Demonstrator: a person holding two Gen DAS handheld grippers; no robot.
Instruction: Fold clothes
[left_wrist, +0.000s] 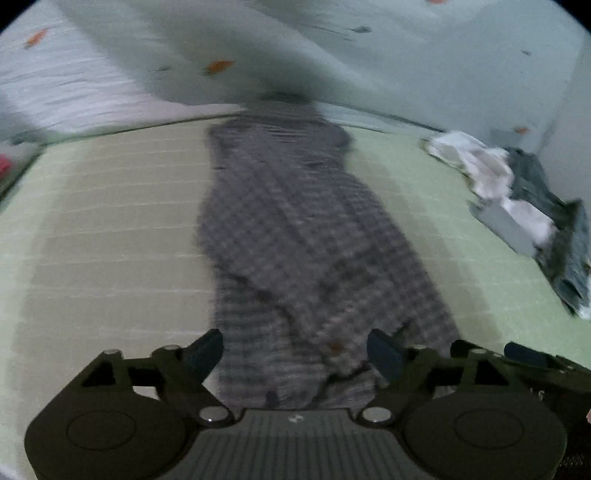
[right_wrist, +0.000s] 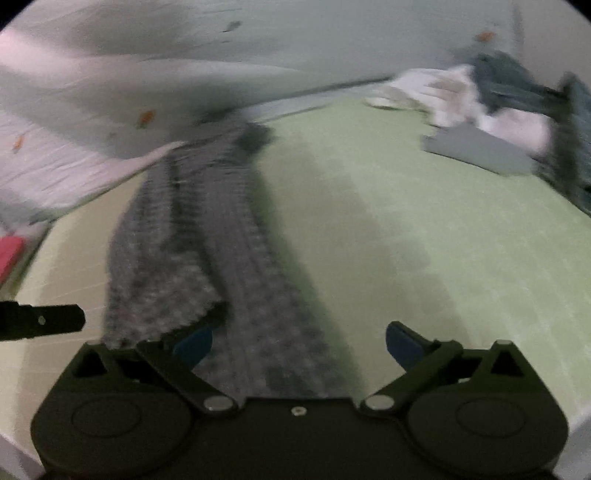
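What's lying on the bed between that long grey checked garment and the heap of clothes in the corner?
Nothing: in the right wrist view, only bare green mat separates the grey checked garment from the heap of clothes.

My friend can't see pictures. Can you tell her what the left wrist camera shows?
A long grey checked garment lies stretched out on a pale green mat, and the open left claw hovers over its near end. A heap of clothes sits far right.
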